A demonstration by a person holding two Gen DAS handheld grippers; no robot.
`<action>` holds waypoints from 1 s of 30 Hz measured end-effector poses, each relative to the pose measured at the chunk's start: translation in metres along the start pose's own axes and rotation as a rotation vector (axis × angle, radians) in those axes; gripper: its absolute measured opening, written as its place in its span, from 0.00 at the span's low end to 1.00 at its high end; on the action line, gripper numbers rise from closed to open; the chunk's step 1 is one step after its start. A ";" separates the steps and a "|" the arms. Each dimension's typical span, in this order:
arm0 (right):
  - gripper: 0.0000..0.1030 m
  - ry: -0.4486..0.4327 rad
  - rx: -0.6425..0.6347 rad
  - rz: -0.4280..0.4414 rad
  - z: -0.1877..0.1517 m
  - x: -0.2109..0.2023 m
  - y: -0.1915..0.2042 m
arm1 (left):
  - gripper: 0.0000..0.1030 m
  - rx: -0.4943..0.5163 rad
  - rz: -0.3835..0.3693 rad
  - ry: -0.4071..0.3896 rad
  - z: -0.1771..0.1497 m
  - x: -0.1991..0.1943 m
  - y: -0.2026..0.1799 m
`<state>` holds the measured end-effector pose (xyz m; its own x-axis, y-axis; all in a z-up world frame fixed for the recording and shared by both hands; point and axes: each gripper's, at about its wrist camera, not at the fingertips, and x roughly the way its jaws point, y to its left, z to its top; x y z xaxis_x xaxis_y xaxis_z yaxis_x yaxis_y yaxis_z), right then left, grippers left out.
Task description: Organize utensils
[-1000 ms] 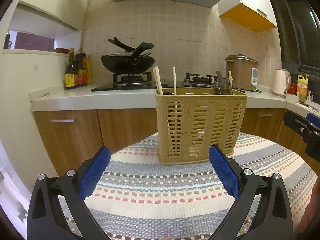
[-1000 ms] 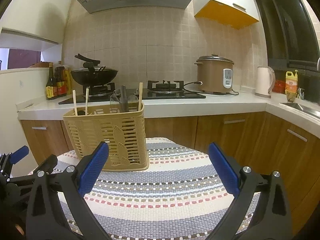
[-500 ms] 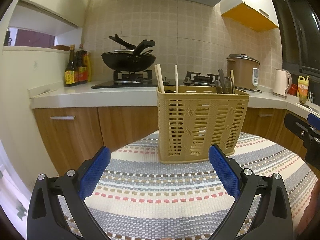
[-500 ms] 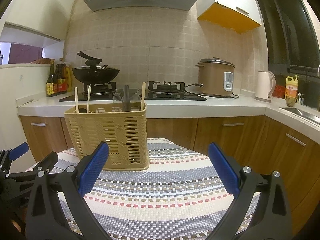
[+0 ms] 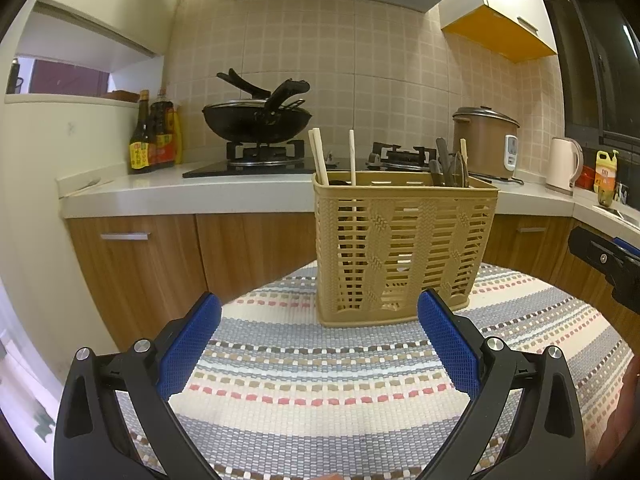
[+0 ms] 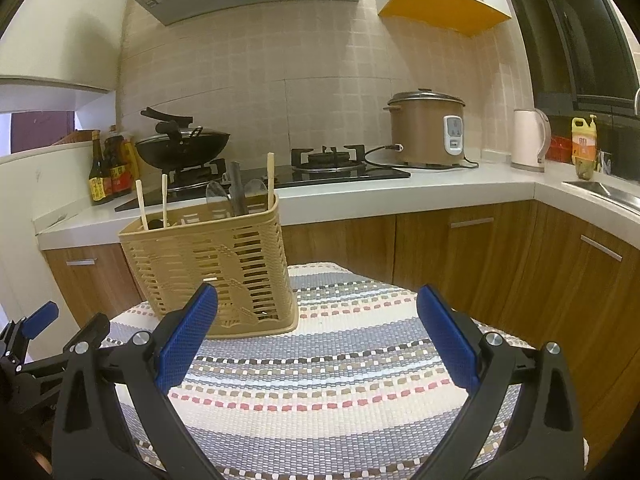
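Two views show the same small kitchen. From the left wrist camera, a striped woven cloth (image 5: 320,360) covers the round table in front, and behind it a pale countertop (image 5: 180,196) runs over wooden cabinets (image 5: 152,256). On the stove a black wok (image 5: 256,122) stands, with sauce bottles (image 5: 154,136) to its left; a brown rice cooker (image 5: 486,140) and a white kettle (image 5: 564,166) stand to the right. The tan slotted utensil basket (image 5: 402,252) stands upright on the cloth, near the far edge. Wooden chopsticks (image 5: 320,158) stick up at its left end, dark utensils (image 5: 448,166) at its right end. The left gripper (image 5: 320,340) has its blue pads wide apart and holds nothing; it is in front of the basket and not touching it. At the right edge a part of the right gripper (image 5: 608,258) is visible.

From the right wrist camera, the basket (image 6: 212,264) stands to the left on the same cloth (image 6: 340,360), with chopsticks (image 6: 152,204) at the left and spoons with a dark handle (image 6: 236,196) more to the right. The rice cooker (image 6: 426,128), the kettle (image 6: 530,140) and a yellow bottle (image 6: 584,140) stand on the countertop (image 6: 400,196), and a sink (image 6: 608,192) is at the far right. The right gripper (image 6: 318,340) is also spread wide and empty, beside the basket. The left gripper (image 6: 36,328) shows at the lower left
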<state>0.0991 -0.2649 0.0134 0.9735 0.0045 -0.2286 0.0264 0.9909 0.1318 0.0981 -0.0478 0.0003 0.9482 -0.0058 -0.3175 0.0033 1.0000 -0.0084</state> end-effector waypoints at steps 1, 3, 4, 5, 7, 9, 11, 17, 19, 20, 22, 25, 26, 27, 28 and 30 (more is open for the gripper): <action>0.92 0.002 0.003 0.002 0.000 0.000 -0.001 | 0.93 0.000 0.000 0.000 0.000 0.000 0.000; 0.92 0.003 0.004 0.002 0.000 0.000 -0.001 | 0.93 0.001 0.000 0.000 0.000 0.000 0.000; 0.92 0.002 0.003 0.001 0.000 0.000 -0.001 | 0.93 0.000 -0.001 0.001 0.000 0.000 0.000; 0.92 0.002 0.001 0.000 -0.001 0.000 -0.001 | 0.93 0.000 -0.001 0.001 0.000 0.000 0.000; 0.92 0.002 -0.001 -0.002 -0.001 0.000 0.000 | 0.93 -0.001 -0.002 0.001 0.000 -0.001 0.000; 0.92 0.004 -0.003 0.000 -0.001 0.001 0.000 | 0.93 -0.001 -0.002 0.001 0.000 -0.001 0.000; 0.92 0.005 -0.006 0.001 -0.001 0.001 0.000 | 0.93 -0.001 -0.002 0.002 0.000 -0.001 0.000; 0.92 0.005 -0.011 0.001 -0.001 0.001 0.002 | 0.93 0.000 -0.005 0.000 0.000 -0.001 0.000; 0.92 0.008 -0.012 0.001 -0.001 0.001 0.002 | 0.93 0.003 -0.006 -0.002 0.000 -0.001 0.000; 0.92 0.009 -0.014 0.002 -0.001 0.001 0.002 | 0.93 0.004 -0.004 -0.002 0.001 -0.001 0.000; 0.92 0.009 -0.016 0.001 -0.001 0.001 0.003 | 0.92 0.006 -0.005 -0.002 0.001 -0.001 -0.001; 0.92 0.008 -0.020 0.001 -0.002 0.001 0.004 | 0.93 0.005 -0.004 -0.002 0.001 -0.001 -0.001; 0.92 0.008 -0.023 0.000 -0.002 0.001 0.005 | 0.93 0.004 -0.004 -0.002 0.001 -0.001 -0.001; 0.92 0.006 -0.027 -0.001 -0.002 0.001 0.006 | 0.92 0.005 -0.004 -0.003 0.001 -0.001 -0.001; 0.92 0.005 -0.030 -0.001 -0.002 0.001 0.006 | 0.93 0.006 -0.002 -0.005 0.001 -0.001 -0.001; 0.92 0.000 -0.040 -0.002 -0.003 0.000 0.008 | 0.92 0.009 -0.002 -0.008 0.000 -0.002 -0.002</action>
<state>0.0988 -0.2561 0.0117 0.9734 0.0026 -0.2292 0.0192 0.9955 0.0928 0.0967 -0.0495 0.0013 0.9508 -0.0073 -0.3098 0.0075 1.0000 -0.0006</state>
